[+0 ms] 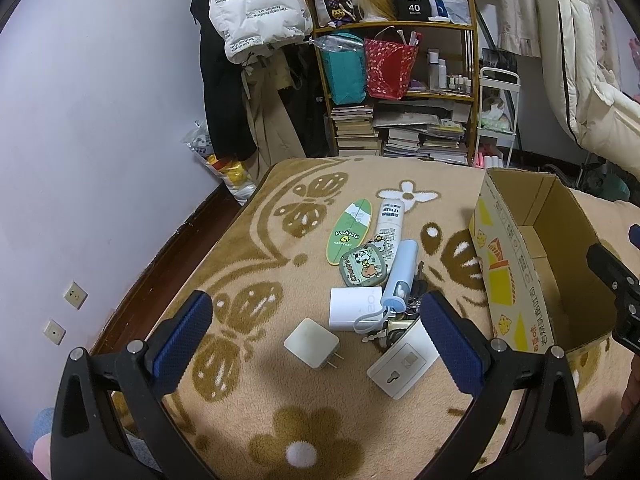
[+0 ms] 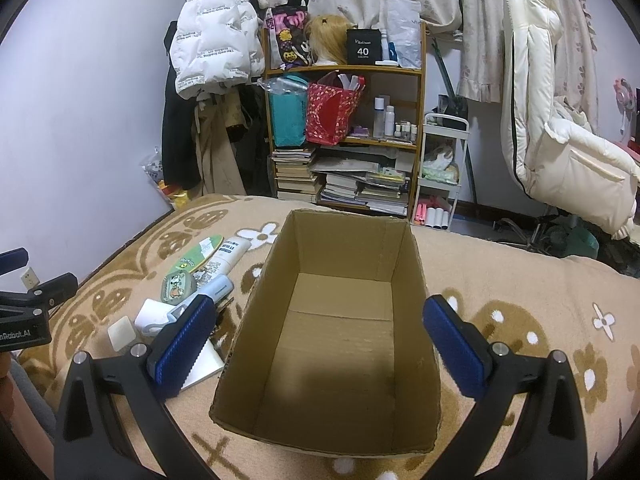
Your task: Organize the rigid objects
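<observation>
From here I take the wooden three-tier bookshelf (image 2: 344,136) against the far wall as my landmark. Left of it, a white printed puffer jacket (image 2: 212,40) hangs over dark coats on the pale lilac wall (image 1: 100,120). Right of it stands a white metal trolley (image 2: 440,172), then a cream padded coat (image 2: 560,128) below cream floral curtains (image 2: 480,8). In front of it lies a bed under a beige fleece blanket with brown butterflies (image 1: 248,300).

Fuzzy cloth blanket (image 1: 248,408); matt cardboard box (image 2: 320,344); smooth plastic charger (image 1: 311,343).
</observation>
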`<state>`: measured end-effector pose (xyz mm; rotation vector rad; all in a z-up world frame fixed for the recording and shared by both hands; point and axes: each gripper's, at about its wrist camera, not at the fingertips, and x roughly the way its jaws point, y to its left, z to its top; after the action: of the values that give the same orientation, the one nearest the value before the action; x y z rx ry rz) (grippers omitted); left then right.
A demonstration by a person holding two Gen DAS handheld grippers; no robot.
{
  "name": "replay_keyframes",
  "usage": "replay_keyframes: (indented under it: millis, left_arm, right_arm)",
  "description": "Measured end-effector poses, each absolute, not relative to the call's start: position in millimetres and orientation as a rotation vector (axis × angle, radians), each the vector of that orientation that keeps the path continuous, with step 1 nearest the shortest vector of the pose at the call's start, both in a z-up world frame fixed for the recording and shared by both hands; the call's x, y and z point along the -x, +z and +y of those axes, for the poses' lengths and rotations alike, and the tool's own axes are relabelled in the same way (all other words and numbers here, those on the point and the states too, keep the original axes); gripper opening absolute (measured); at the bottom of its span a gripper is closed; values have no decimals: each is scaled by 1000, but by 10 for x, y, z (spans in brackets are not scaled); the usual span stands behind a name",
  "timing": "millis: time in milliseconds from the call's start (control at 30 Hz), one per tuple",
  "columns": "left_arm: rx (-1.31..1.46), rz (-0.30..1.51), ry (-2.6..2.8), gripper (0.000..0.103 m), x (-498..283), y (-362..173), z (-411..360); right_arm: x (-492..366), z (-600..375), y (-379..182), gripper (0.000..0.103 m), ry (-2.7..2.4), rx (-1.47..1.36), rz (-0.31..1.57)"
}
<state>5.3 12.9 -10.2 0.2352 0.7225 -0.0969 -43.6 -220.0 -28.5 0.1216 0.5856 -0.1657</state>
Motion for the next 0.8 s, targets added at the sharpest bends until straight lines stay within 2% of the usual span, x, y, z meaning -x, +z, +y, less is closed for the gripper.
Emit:
replay_keyframes:
  millis: [800]
  left_arm:
    - [-246,730,-95,103,-63,-133,94]
  right_arm:
    - [445,-2185,-380,103,-164,-99,599]
